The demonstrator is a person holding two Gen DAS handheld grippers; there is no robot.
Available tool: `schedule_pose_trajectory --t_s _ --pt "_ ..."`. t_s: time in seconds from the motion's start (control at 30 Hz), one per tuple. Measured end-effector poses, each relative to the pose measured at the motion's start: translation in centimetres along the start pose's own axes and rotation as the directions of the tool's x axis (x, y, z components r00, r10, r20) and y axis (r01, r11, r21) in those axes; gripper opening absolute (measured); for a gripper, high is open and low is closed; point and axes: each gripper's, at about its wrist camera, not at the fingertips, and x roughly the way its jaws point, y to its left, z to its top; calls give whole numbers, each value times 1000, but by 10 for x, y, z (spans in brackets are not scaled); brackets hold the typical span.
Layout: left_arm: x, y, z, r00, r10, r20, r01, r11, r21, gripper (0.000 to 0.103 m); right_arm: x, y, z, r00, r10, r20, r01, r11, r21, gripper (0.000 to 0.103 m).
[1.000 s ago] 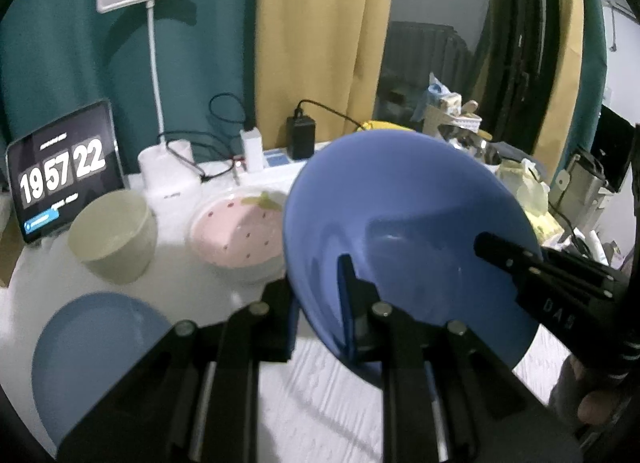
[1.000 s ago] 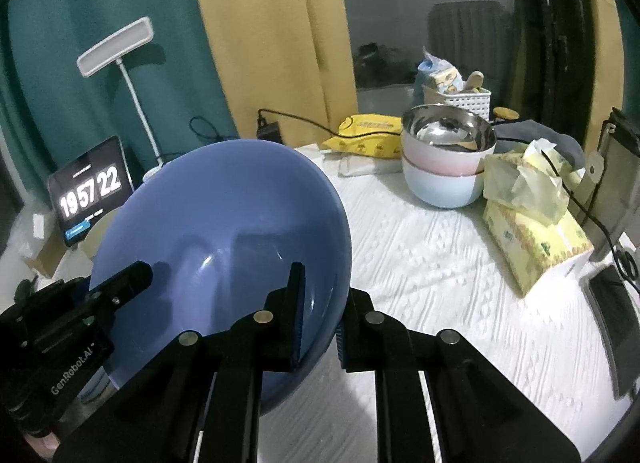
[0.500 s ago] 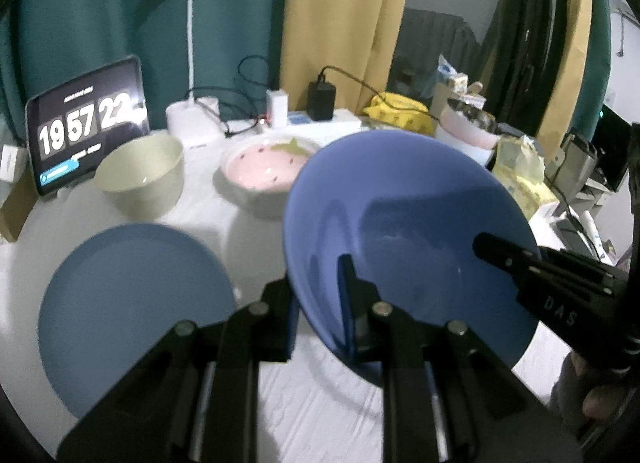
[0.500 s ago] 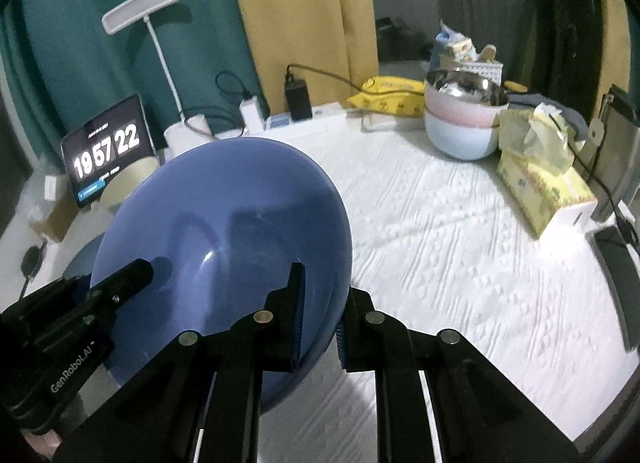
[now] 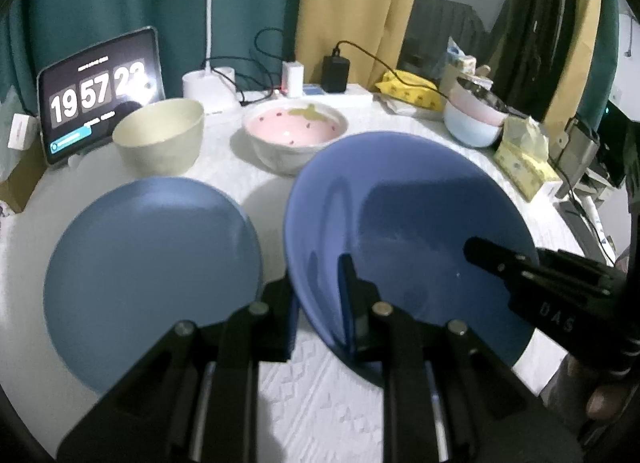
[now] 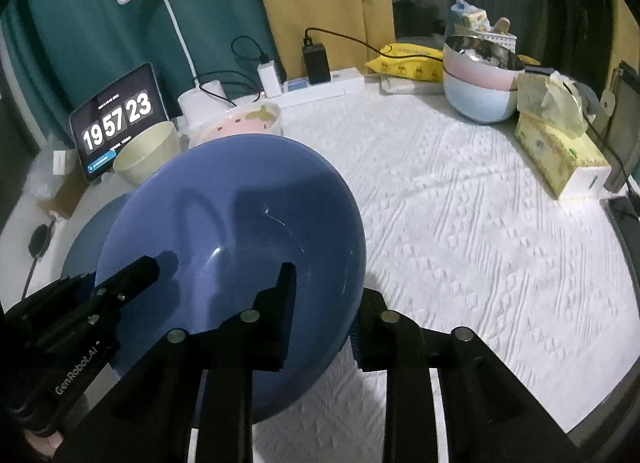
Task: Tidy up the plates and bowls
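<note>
Two tools: left (image 5: 318,295) clamping blue bowl (image 5: 404,223); right (image 6: 324,303) opening astride its rim.

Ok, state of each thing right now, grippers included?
Blue bowl: tilted, rim gripped on one side.
Left gripper: shut on the bowl's rim.
Right gripper: jaws opening, bowl rim between them.
Blue plate: flat on the table, empty.
Cream bowl: upright, empty.
Strawberry bowl: upright, empty.
Pastel bowls: stacked.
Clock tablet: lit.
</note>
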Motion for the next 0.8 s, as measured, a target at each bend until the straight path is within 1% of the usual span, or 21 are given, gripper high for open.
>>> schedule_pose_trajectory --t_s 0.13,0.33,0.43,0.5,0.57,0.7,0.77,0.8 --pt "6 -2 -4 1000 -4 -23 4 1000 4 18 4 -3 -2 1000 0 -15 0 1000 6 28" --pt "9 0 -3 999 -13 -31 13 1000 -4 20 4 -1 1 1000 -1 -18 1 1000 -3 28" --pt "9 2 -2 999 -29 -45 29 999 -14 22 2 -1 4 1000 0 -9 0 1000 -4 28" --pt "8 4 -1 999 -26 -47 25 999 -27 26 0 -1 6 1000 -4 -3 4 1000 -4 29" --pt "3 5 2 999 -25 -30 24 999 -30 32 -3 -2 10 1000 -3 5 3 1000 1 29" --pt "-7 9 8 1000 -23 0 23 999 -40 38 -10 -2 16 1000 -13 29 13 1000 -6 29" --pt "-11 12 11 1000 -23 12 24 998 -52 43 -14 -2 20 999 -16 42 16 1000 -9 29" --pt "-12 14 12 1000 -24 16 25 998 -57 44 -17 -2 23 999 -18 49 19 1000 -11 29"
